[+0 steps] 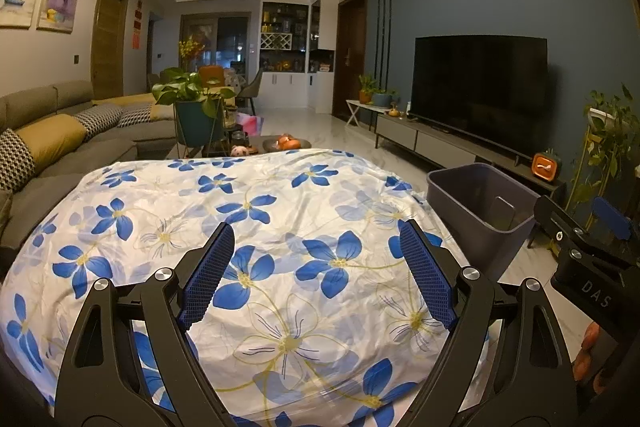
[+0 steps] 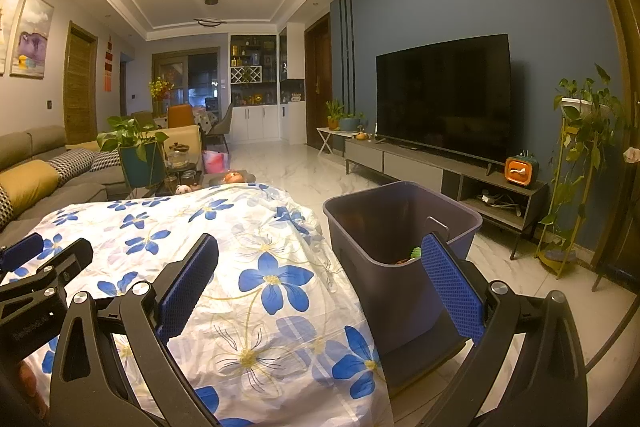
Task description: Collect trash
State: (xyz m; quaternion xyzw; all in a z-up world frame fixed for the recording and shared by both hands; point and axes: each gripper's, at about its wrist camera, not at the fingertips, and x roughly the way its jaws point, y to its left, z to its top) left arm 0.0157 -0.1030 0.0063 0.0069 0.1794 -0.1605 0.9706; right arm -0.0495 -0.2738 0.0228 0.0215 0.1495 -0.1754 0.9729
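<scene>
A table under a white cloth with blue flowers (image 1: 300,195) (image 2: 248,227) fills the foreground of both views, and I see no loose trash on it. A dark purple bin (image 1: 480,215) (image 2: 360,251) stands on the floor at the table's right edge. Something green and brown (image 2: 412,254) lies inside the bin. My left gripper (image 1: 316,231) hovers open over the cloth with nothing between its blue pads. My right gripper (image 2: 320,239) is open too, spanning the table's right edge and the bin's near wall. Neither gripper holds anything.
A grey sofa (image 1: 60,147) with yellow and patterned cushions runs along the left. Beyond the table are a potted plant (image 1: 192,95) and a low table with fruit (image 1: 288,143). A TV (image 2: 444,95) on a low cabinet (image 2: 440,167) and a plant stand (image 2: 576,167) line the right wall.
</scene>
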